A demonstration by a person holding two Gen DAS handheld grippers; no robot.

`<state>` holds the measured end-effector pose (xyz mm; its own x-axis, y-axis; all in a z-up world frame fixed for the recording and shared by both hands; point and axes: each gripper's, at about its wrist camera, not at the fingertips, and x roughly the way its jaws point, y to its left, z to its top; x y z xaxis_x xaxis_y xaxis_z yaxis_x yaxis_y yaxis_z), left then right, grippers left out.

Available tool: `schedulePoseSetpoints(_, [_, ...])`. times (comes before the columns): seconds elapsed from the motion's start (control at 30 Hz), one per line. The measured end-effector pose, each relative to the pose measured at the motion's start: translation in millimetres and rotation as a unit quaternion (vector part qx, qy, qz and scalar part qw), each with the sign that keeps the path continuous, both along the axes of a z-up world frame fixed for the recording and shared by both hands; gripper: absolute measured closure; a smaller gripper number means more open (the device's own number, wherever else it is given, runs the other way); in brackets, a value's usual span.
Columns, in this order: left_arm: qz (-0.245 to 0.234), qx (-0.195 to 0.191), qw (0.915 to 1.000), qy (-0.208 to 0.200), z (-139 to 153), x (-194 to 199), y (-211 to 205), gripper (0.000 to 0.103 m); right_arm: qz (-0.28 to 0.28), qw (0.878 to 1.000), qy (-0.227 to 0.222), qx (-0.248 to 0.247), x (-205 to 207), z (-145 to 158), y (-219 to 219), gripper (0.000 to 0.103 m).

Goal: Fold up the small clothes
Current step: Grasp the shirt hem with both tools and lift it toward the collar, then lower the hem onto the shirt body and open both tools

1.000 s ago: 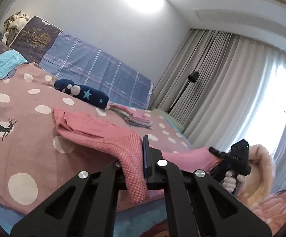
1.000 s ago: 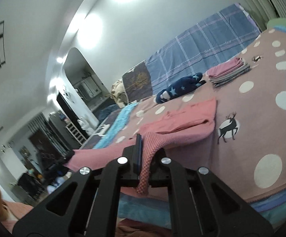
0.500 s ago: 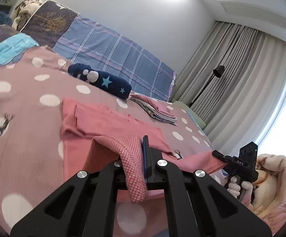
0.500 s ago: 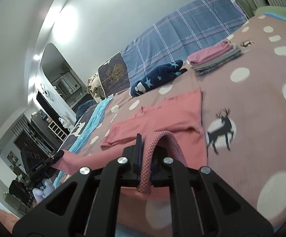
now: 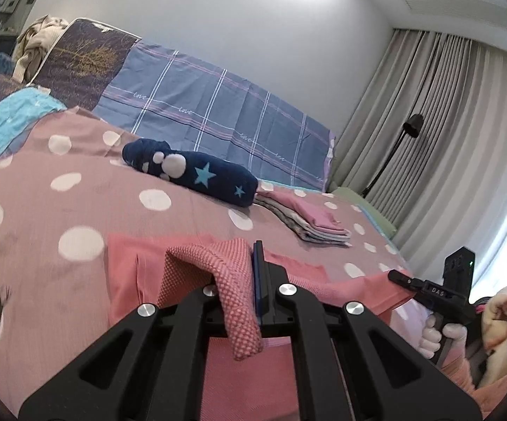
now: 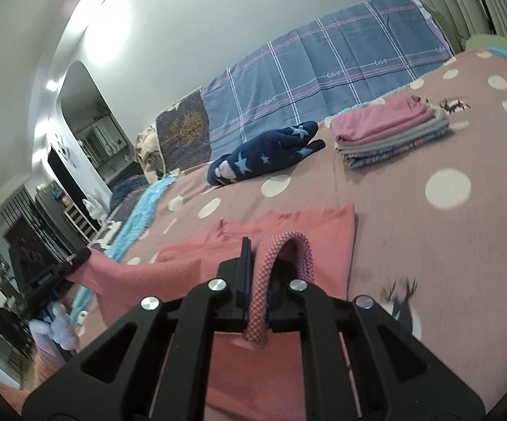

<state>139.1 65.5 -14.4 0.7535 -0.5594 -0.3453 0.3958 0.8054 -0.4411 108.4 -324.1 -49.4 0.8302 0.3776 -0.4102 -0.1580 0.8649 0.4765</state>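
A pink knitted garment [image 5: 127, 273] lies flat on the dotted bedspread [image 5: 78, 189], its near edge lifted and doubled over toward the far edge. In the left wrist view my left gripper [image 5: 251, 263] is shut on one corner of that edge. My right gripper [image 5: 395, 275], held by a gloved hand [image 5: 439, 336], pinches the other corner off to the right. The right wrist view shows the right gripper [image 6: 255, 259] shut on a looped fold of the garment [image 6: 316, 224], with the left gripper [image 6: 80, 258] at the far left holding the stretched edge.
A navy star-patterned roll [image 5: 197, 179] [image 6: 267, 154] lies beyond the garment. A stack of folded clothes [image 5: 309, 221] [image 6: 390, 133] sits to its right. A plaid pillow cover [image 5: 218, 112] lines the wall. A floor lamp [image 5: 393, 154] and curtains stand at the right.
Both grippers have travelled forward over the bed with the garment's near edge, drawing it over the flat part. The navy roll and folded stack look closer. Both grips are unchanged.
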Motion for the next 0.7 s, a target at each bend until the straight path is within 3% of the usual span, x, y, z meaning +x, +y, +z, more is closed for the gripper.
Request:
schedulePoseSetpoints(0.2, [0.013,0.036,0.9989,0.026,-18.6,69.2,-11.6,0.100,-0.009,0.999,0.032,-0.022,63.7,-13.2,-8.4,0.095])
schedulePoseSetpoints(0.27, [0.032,0.057,0.9963,0.055,-44.0,99.0,-13.4,0.099,-0.012,0.998,0.054,-0.029,87.0,-26.9,-9.9,0.094])
schedulePoseSetpoints(0.37, [0.048,0.123,0.9826,0.131,-106.0,139.4,-21.7,0.098,-0.014,0.993,0.103,-0.047,121.9,-63.6,-9.0,0.090])
schedulePoseSetpoints(0.4, [0.035,0.102,0.9760,0.190,-125.7,154.4,-17.8,0.097,-0.018,0.991,0.126,-0.051,131.7,-80.8,-9.5,0.090])
schedulePoseSetpoints(0.5, [0.032,0.044,0.9840,0.170,-115.2,151.5,0.5,0.097,-0.014,0.989,0.149,-0.015,138.6,-103.5,-18.9,0.091])
schedulePoseSetpoints(0.57, [0.030,0.038,0.9823,0.181,-120.7,151.5,2.4,0.097,-0.012,0.990,0.142,0.001,134.9,-99.2,-23.7,0.090])
schedulePoseSetpoints(0.63, [0.034,0.036,0.9846,0.168,-113.2,145.3,3.8,0.093,-0.015,0.990,0.142,-0.018,130.2,-94.9,-20.7,0.088])
schedulePoseSetpoints(0.7, [0.036,0.039,0.9865,0.155,-103.4,138.3,3.4,0.089,-0.008,0.990,0.139,-0.023,123.5,-88.4,-18.2,0.080])
